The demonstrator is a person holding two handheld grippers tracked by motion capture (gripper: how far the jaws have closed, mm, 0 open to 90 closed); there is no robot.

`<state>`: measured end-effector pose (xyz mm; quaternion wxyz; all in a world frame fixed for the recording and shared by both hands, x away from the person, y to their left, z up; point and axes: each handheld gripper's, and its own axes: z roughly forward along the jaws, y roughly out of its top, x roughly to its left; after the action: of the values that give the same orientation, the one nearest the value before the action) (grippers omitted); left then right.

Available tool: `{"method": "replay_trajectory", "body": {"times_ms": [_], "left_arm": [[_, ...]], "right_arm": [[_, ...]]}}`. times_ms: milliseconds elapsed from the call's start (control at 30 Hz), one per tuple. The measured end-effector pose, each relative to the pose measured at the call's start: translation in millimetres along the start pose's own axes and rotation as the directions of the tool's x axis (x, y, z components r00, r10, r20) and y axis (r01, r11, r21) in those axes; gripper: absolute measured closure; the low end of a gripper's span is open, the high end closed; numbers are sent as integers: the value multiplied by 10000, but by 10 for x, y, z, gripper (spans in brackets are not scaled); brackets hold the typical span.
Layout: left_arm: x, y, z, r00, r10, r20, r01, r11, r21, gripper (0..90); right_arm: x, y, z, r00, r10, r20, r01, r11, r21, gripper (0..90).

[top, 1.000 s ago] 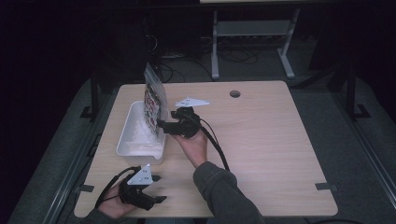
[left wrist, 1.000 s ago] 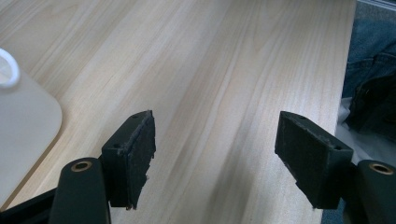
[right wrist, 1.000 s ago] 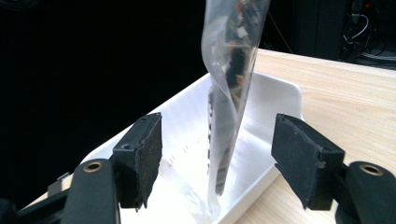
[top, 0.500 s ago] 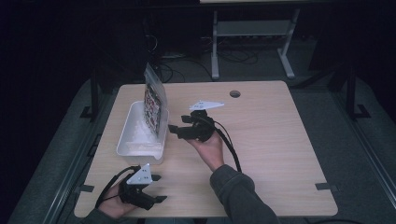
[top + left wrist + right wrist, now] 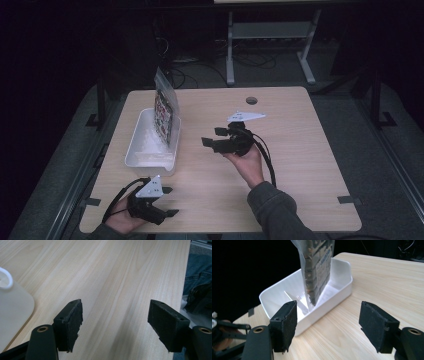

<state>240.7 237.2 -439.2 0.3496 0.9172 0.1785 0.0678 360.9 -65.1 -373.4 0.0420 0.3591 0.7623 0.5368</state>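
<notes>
Packet set in the bin, both grippers free.

Left gripper (image 5: 159,202) rests near on the desk (image 5: 310,165), fingers apart; right gripper (image 5: 216,143), fingers apart and empty, faces the packet (image 5: 318,267) at nine o'clock, apparently leaning in the white bin (image 5: 342,288); next likely another item.

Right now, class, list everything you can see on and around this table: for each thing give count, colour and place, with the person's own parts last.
Table: one, light wood, centre of the high view.
Bin: one, white, left side of the table, with a divider inside.
Packet: one, clear with dark patterned contents, standing tilted in the bin's far end.
Hole: one, dark, far edge of the table.
Shelf frame: one, grey, on the floor beyond the table.
Left gripper: one, black, near left corner, open.
Right gripper: one, black, mid-table, open, pointing at the bin.
</notes>
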Motion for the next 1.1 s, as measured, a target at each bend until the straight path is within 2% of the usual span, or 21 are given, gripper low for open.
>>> {"method": "replay_trajectory", "body": {"times_ms": [167, 267, 333, 500, 967, 1100], "left_arm": [[0, 2, -2, 10000, 56, -11, -56, 10000, -35, 274], [-2, 1, -5, 10000, 9, 8, -9, 10000, -85, 273], [0, 1, -4, 10000, -10, 3, 10, 10000, -96, 273], [0, 3, -12, 10000, -13, 9, 13, 9999, -116, 271], [-15, 7, -16, 10000, -5, 31, 6, 9997, -260, 270], [-29, 13, -15, 9999, 81, 59, -79, 9997, -236, 270]], "right_arm": [[-79, -80, -154, 9999, 84, 81, -85, 9999, 95, 294], [-117, -135, -246, 9999, 122, 58, -123, 9998, 132, 290], [-143, -173, -306, 9994, 332, -84, -331, 9994, 49, 287], [-173, -298, -457, 9994, 349, -80, -348, 9994, 87, 282], [-250, -799, -775, 9969, 780, 26, -781, 9957, 507, 268], [-237, -990, -843, 9975, 693, 136, -700, 9957, 610, 263]]}}
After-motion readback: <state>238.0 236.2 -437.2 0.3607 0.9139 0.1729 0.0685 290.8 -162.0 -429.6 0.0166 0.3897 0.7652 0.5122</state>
